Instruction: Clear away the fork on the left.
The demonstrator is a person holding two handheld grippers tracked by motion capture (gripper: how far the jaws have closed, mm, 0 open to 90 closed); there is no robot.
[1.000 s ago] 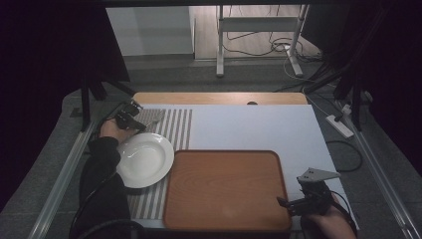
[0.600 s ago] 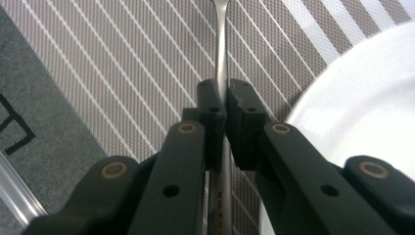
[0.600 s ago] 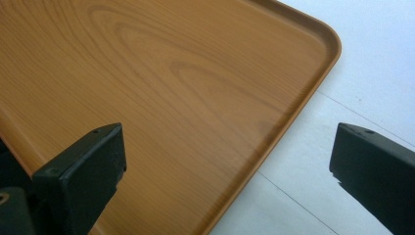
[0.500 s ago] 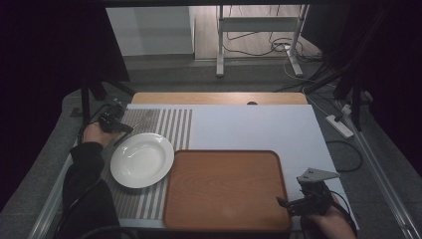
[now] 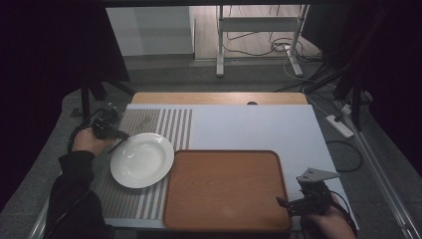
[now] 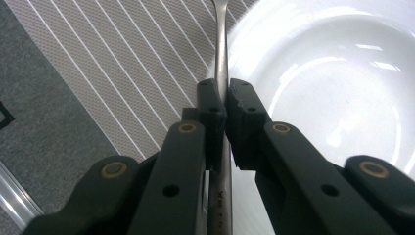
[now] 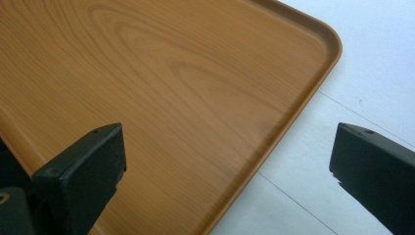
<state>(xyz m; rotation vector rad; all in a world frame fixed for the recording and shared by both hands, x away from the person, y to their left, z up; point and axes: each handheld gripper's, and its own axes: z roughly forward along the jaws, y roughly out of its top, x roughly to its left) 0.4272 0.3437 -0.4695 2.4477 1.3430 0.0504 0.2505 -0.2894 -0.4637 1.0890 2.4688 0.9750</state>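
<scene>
Left gripper view: slim, shiny metal utensil handle [image 6: 221,49] clamped in the left gripper [image 6: 226,105]; its head is hidden.

Dim high view, dark surrounds, brighter floor at back, glare on white plate [image 6: 333,78], close-ups sharp.

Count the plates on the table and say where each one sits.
1. The white plate lies on the striped mat at the table's left side, just left of the wooden tray. The tray holds nothing, and no other plate is in sight.
</scene>
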